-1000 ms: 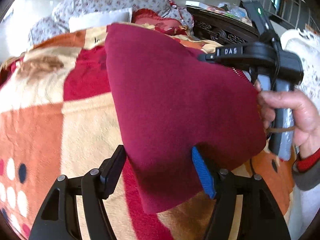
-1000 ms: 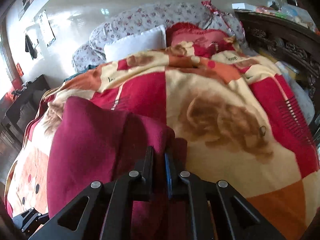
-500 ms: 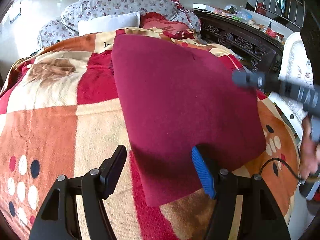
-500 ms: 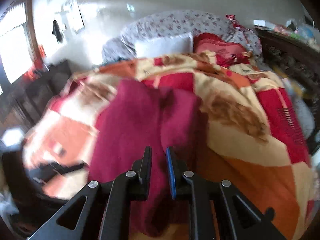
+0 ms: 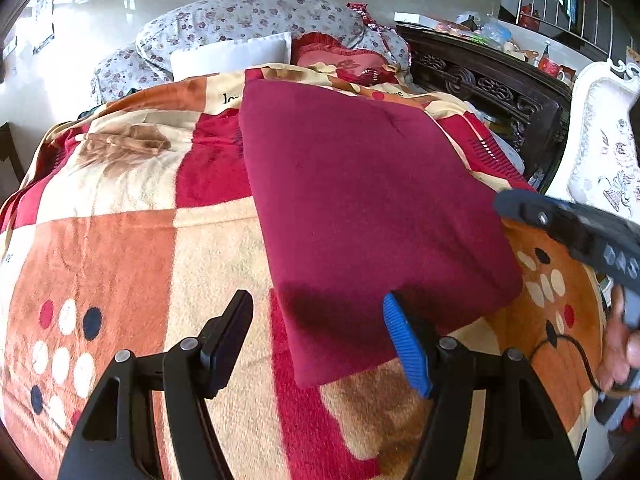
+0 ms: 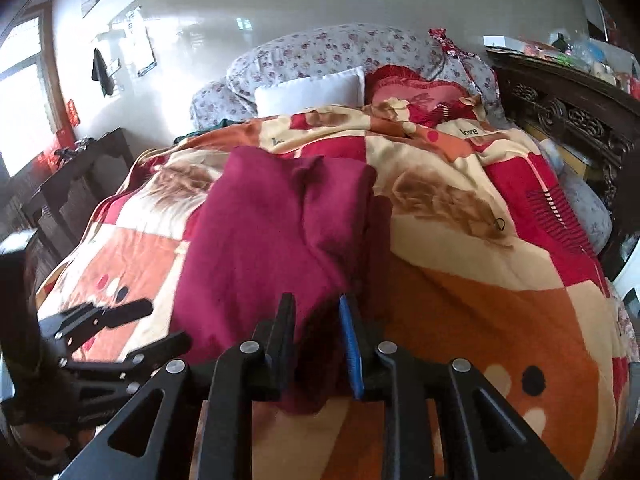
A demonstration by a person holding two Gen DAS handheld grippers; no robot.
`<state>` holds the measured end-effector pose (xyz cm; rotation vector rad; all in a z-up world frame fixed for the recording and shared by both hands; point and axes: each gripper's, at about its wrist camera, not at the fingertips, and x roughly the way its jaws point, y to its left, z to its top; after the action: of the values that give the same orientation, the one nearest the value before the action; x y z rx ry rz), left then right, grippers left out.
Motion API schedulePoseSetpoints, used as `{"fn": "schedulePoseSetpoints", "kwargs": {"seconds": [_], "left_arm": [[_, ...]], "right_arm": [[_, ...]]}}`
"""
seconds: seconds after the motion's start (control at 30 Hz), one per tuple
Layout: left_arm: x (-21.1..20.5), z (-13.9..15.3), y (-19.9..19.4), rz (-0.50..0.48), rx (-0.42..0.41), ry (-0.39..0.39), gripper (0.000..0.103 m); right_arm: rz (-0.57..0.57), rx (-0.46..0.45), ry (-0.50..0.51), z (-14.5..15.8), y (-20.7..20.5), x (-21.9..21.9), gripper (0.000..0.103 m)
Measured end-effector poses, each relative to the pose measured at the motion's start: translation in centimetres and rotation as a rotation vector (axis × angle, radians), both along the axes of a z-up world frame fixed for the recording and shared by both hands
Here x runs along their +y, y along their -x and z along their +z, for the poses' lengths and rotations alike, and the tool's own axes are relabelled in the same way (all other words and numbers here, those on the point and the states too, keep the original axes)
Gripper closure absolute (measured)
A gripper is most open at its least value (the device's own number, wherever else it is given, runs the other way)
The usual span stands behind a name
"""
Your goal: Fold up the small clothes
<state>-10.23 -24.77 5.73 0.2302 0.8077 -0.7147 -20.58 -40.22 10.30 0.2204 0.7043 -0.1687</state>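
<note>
Right wrist view: right claw (image 6: 316,344) jaws just parting off soft, limp maroon fleece garment (image 6: 276,232) ahead; left claw (image 5: 320,340) open; regrip near hem corners.

A bed (image 5: 500,80) with a dark carved frame is carrying a patchwork blanket (image 5: 120,240) of orange, cream and red squares. A dark red folded garment (image 5: 360,200) is lying flat on the blanket. At the head, a white pillow (image 5: 232,56), a red cushion (image 5: 340,60) and flowered bedding (image 5: 248,16) are resting.
</note>
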Motion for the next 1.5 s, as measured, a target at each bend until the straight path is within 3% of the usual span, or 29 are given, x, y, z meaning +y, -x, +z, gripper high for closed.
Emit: {"fn": "schedulePoseSetpoints", "kwargs": {"seconds": [0.23,0.3,0.4,0.53,0.83,0.93,1.17,1.27,1.5], "left_arm": [[0.7,0.4,0.8,0.024,-0.003,0.002,0.035],[1.0,0.4,1.0,0.031,0.0,0.003,0.035],[1.3,0.5,1.2,0.037,-0.002,0.003,0.029],[1.6,0.7,1.5,0.053,-0.015,0.006,0.028],[1.9,0.8,1.8,0.072,0.021,0.029,0.025],[2.1,1.0,1.7,0.081,0.02,0.037,0.022],[2.0,1.2,0.0,0.074,0.025,0.053,0.022],[2.1,1.1,-1.7,0.064,0.058,0.095,0.019],[2.2,-1.1,-7.2,0.069,0.225,0.239,0.017]], "right_arm": [[-0.038,0.109,0.008,-4.3,-0.9,-0.3,0.075],[-0.043,0.12,-0.05,-5.4,-0.9,-0.9,0.073],[-0.049,0.094,-0.076,-4.7,0.1,-1.1,0.068],[-0.046,0.037,-0.075,-2.9,2.0,-0.1,0.049],[-0.026,-0.004,-0.058,-0.6,2.6,1.1,0.033],[-0.049,-0.025,-0.078,-0.3,2.4,0.7,0.022],[-0.08,-0.022,-0.149,-0.9,-0.3,-1.9,0.013],[-0.088,-0.022,-0.185,-1.5,-2.0,-3.4,0.011],[-0.073,-0.004,-0.312,-3.6,-6.1,-6.5,0.01]]}}
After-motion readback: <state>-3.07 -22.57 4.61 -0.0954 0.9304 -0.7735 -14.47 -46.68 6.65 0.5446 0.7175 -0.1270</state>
